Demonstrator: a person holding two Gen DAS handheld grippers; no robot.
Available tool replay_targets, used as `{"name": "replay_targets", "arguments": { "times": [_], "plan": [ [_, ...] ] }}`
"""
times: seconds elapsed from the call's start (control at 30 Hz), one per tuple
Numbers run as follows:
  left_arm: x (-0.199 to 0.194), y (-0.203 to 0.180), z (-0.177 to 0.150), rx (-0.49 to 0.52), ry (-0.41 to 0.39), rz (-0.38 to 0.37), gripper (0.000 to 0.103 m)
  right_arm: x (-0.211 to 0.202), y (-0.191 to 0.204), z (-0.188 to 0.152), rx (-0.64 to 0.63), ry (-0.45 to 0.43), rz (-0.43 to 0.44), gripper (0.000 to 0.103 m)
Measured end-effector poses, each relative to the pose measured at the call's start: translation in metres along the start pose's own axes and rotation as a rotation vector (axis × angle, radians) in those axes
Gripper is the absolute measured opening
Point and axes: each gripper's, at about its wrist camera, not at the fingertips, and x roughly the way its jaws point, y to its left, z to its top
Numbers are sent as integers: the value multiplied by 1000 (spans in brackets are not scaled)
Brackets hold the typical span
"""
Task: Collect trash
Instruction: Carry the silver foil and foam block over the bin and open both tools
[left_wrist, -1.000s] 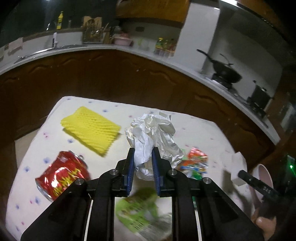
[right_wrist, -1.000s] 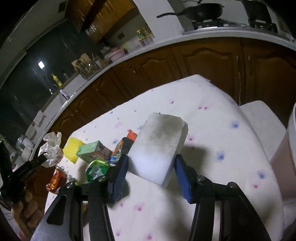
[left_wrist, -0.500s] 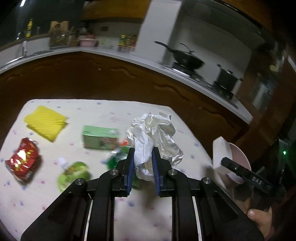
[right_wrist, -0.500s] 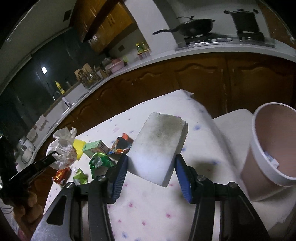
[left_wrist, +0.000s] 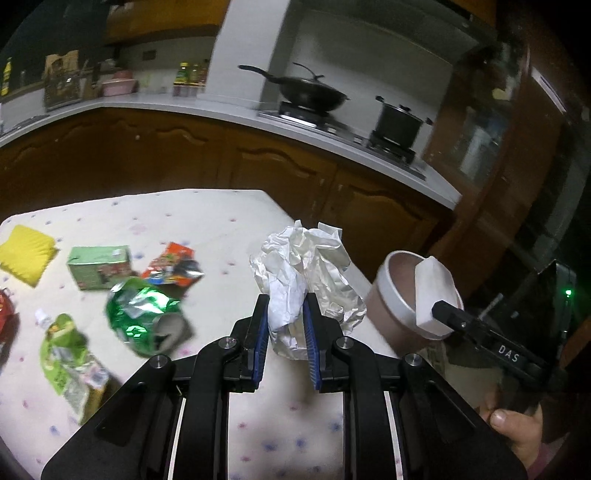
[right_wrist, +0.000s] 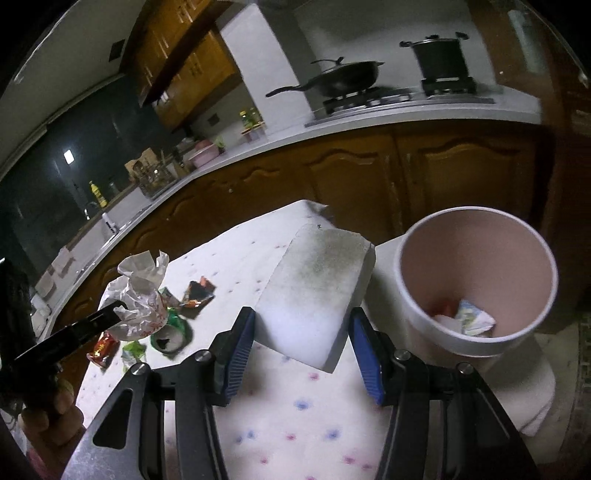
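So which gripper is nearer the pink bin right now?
Right. The right gripper, shut on the white sponge, is beside the pink bin, its sponge at the rim. The left gripper, shut on crumpled paper, is farther back over the table.

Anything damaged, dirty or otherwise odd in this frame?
Yes. The white foam block in the right tongs has a dark, grimy smear across its top face. On the table, the green can is crushed and lies on its side, beside a torn red snack wrapper. Nothing looks spilled.
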Motion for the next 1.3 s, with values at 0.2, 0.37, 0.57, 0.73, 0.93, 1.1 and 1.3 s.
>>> {"name": "replay_targets", "arguments": {
  "times": [0.2, 0.37, 0.57, 0.73, 0.93, 1.1, 1.3],
  "plan": [
    [12, -28, 1, 28, 16, -42, 17, -17, -29, 1, 31, -25, -34, 54],
    [26, -51, 4, 51, 36, -79, 17, -27, -51, 5, 48, -41, -74, 54],
    [41, -78, 10, 80, 50, -121, 17, -31, -72, 11, 56, -48, -109, 54],
    [56, -104, 16, 102, 60, -153, 17, -33, -89, 15, 68, -57, -134, 54],
    [79, -134, 19, 133, 82, -181, 17, -32, -110, 16, 91, -56, -151, 54],
    [96, -150, 19, 155, 102, -190, 17, -31, -123, 18, 105, -57, -160, 54],
    [117, -163, 18, 162, 123, -189, 17, -29, -135, 21, 112, -53, -168, 54]
  ]
}}
